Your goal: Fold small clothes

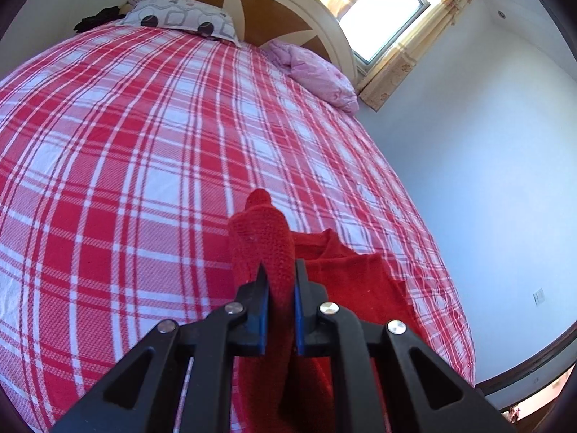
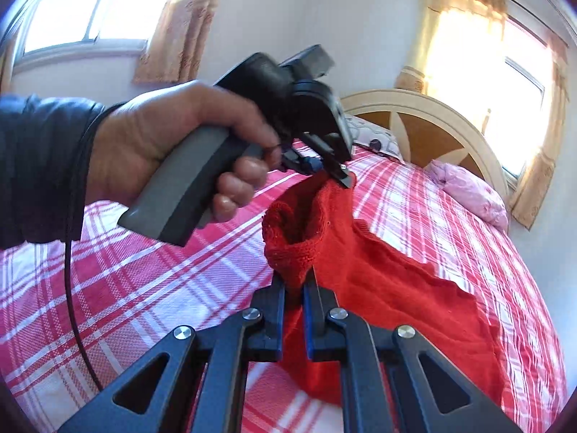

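Both grippers pinch the red garment (image 2: 378,281) above the bed (image 1: 144,144): left gripper (image 1: 281,281) and right gripper (image 2: 299,281) lift adjacent edges, likely to spread it.

the small red knitted garment (image 2: 378,281) is bunched at its ribbed top edge, which is lifted off the red-and-white checked bedsheet (image 2: 126,288) and curls into a thick roll. the rest of the fabric drapes down from that raised edge and spreads flat onto the sheet, with one corner lying out to the side. in the left wrist view the same garment (image 1: 267,241) rises as a narrow, upright fold.
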Demonstrator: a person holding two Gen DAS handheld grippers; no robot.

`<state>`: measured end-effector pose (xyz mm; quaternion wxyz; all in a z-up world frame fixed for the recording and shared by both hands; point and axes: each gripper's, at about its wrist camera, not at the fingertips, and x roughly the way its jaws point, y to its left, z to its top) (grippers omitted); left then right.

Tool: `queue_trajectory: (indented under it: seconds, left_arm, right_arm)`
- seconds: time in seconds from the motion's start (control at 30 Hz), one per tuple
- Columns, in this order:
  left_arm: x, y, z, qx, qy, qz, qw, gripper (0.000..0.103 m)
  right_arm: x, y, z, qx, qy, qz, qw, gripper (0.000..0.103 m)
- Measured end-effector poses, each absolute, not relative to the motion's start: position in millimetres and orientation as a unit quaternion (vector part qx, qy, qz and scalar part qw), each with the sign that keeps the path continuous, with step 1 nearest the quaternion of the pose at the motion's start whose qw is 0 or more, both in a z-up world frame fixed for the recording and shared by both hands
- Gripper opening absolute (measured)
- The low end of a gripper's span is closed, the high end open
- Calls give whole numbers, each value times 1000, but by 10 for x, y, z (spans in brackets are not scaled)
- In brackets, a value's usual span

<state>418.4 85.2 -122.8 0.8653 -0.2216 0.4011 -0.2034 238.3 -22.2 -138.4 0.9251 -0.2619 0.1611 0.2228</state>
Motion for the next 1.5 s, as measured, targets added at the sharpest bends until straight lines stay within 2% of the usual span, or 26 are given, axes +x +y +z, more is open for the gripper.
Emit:
queue_trajectory:
  seconds: [0.67,1.0,1.2,1.37,1.47,1.5]
  left_arm:
    - [4419,-555,-871,-157,401,-271,861,11]
    - [4685,-1433,-1377,-116,453,-287,836,11]
    - [4755,-1730,-1559,-99,477,-298,821,12]
    - [4672,-1946,-1500,-67,462,-304,831,17]
    - [4498,-2026,-1307,-39,431,-315,845,34]
    - [4425,-2034,-1235,-27,417,-320,850,45]
  right_arm:
    - [2377,-1500,-955,-161,157,145,963,7]
    - [2667,-2265,-1144,-92,213,91,969,7]
    - [2785,-2565,-1386,-27,281,93,955,8]
    - [2843,-2866,-1542,61,323,111,938,8]
    - [2863,-2942,-1568,86,332,117,932,8]
    - [2868,-2953,-1571,91,335,119,930,9]
